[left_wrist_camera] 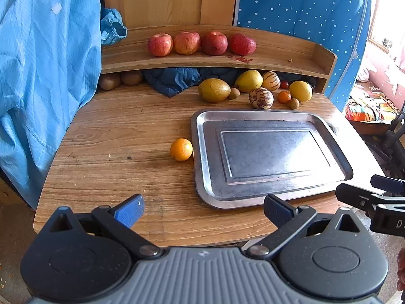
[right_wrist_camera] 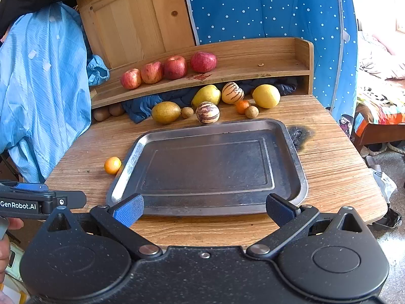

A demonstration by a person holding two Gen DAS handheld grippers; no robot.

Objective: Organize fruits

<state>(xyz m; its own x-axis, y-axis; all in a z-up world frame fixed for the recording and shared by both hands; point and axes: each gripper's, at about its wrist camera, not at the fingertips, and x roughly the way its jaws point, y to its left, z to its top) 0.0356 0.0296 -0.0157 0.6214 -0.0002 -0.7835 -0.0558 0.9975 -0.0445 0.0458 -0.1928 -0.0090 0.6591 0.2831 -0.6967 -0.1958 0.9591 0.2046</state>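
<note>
Both grippers hang at the desk's near edge, nothing in either. The left gripper (left_wrist_camera: 203,209) has its blue-padded fingers spread wide apart over bare wood at the near edge, just off the tray's near-left corner. The right gripper (right_wrist_camera: 205,209) is spread just as wide, released, its fingers over the tray's near rim.

The metal tray (right_wrist_camera: 291,152) lies flat in the middle of the desk (left_wrist_camera: 114,126), toward the right side, and it holds nothing at all. One orange (left_wrist_camera: 181,149) sits on the wood against the tray's left rim, touching or nearly so.

Along the desk's far edge, behind the tray, the rest of the fruit is bunched: a greenish-yellow mango (left_wrist_camera: 214,90), a small brown round fruit (left_wrist_camera: 234,93) just beside it, a second mango (left_wrist_camera: 248,81) farther back, two striped melons (left_wrist_camera: 261,98) (left_wrist_camera: 270,81), one of them right at the tray's far rim, a small orange (left_wrist_camera: 284,97), another small brown fruit (left_wrist_camera: 294,103), a lemon (left_wrist_camera: 300,91) and something small and dark red (left_wrist_camera: 284,84) in the shadow under the shelf.

The raised shelf (left_wrist_camera: 278,55) carries four red apples (left_wrist_camera: 201,43) in a row toward its left. Under its left end sit two brown kiwis (left_wrist_camera: 120,79) beside a crumpled dark blue cloth (left_wrist_camera: 174,79).
</note>
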